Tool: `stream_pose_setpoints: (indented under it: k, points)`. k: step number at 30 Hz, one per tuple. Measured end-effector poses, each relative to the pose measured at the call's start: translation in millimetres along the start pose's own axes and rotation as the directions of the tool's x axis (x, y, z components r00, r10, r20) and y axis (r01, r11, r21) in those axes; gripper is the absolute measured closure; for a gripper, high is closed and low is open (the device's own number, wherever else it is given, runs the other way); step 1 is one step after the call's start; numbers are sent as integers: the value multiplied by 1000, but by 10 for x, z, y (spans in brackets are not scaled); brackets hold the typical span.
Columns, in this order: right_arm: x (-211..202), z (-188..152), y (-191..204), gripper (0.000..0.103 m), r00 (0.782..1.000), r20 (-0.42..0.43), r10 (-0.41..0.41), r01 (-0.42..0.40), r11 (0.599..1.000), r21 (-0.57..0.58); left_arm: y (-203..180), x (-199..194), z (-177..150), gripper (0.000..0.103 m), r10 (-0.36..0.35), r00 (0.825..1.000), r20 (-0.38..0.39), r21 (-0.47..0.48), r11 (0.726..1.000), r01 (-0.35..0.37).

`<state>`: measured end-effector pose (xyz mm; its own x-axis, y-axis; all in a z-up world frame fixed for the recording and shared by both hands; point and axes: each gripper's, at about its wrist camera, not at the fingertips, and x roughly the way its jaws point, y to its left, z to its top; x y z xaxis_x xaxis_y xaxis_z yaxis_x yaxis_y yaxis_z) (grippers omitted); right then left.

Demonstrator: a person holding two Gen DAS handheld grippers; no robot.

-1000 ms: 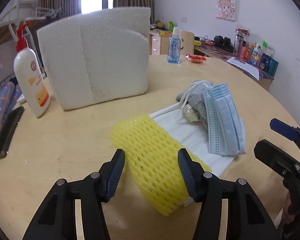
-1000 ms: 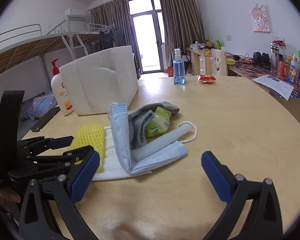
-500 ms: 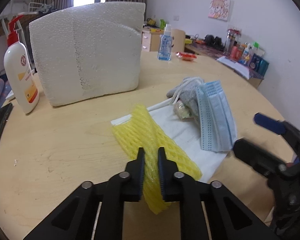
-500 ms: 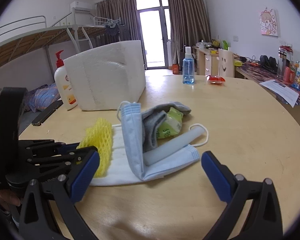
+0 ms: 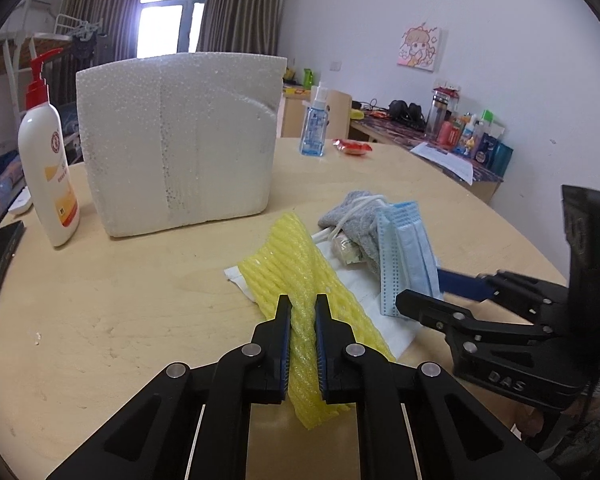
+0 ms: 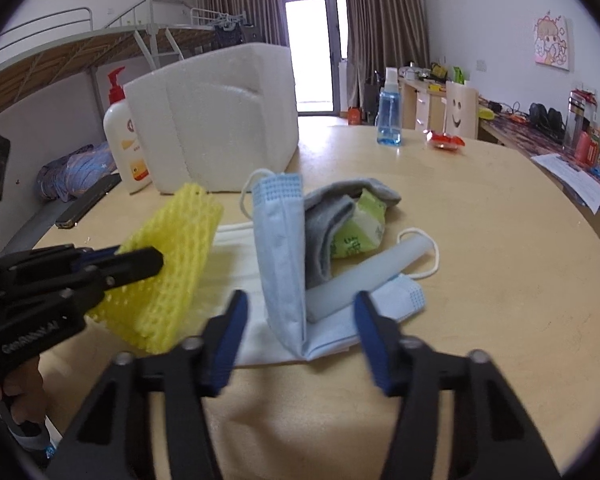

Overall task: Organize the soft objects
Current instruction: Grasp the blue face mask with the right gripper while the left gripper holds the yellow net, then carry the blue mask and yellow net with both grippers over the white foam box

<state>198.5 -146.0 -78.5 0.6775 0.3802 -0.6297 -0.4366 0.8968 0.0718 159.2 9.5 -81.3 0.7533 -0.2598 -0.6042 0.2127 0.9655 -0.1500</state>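
**Left tool grips the foam net; right tool poised at the mask**

The large white polystyrene foam block (image 5: 178,142) stands upright on the round pale wooden table (image 5: 100,320) and serves as the landmark. In front of the block and slightly to its right lies the pile of soft objects on a flat white face mask (image 6: 256,344). The yellow foam mesh fruit sleeve (image 5: 296,280) is the pile's near-left member. The folded light-blue pleated face mask (image 6: 280,256) stands on edge to the right of the sleeve, with a crumpled grey sock (image 6: 332,212) and a small green packet (image 6: 360,228) tucked behind it, nearer the block.

Step in hand, as judged: removal of the sleeve from the pile. The left gripper (image 5: 302,320) is level with the table, pointing toward the block, its jaws pinched tight on the sleeve, whose near end appears raised off the table. The next move calls for lifting the sleeve without dragging the white mask beneath it.

The right gripper (image 6: 300,320), jaws parted and empty, straddles the near fold of the blue mask, low over the table.
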Motion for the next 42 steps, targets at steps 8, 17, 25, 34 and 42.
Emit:
stream_pose_setpoints:
  k: [8,17,25,34,42]
  points:
    - [-52,-27,-10,91,998,-16,59,-59,998,17,33,-135,-16,92,-11,999,34,-2,1000,11]
    - [-356,80,34,93,992,65,111,-113,993,27,19,-384,-13,92,22,995,98,4,1000,-22]
    - [-684,176,72,93,983,152,100,-102,995,4,-20,-640,7,92,46,986,162,17,999,-50]
    - [-1044,223,110,93,965,243,96,-95,995,-16,-73,-953,-10,92,61,971,231,29,997,-69]
    - [-1091,238,86,93,956,268,119,-129,992,19,-132,-1132,-46,92,74,962,263,41,995,-88]
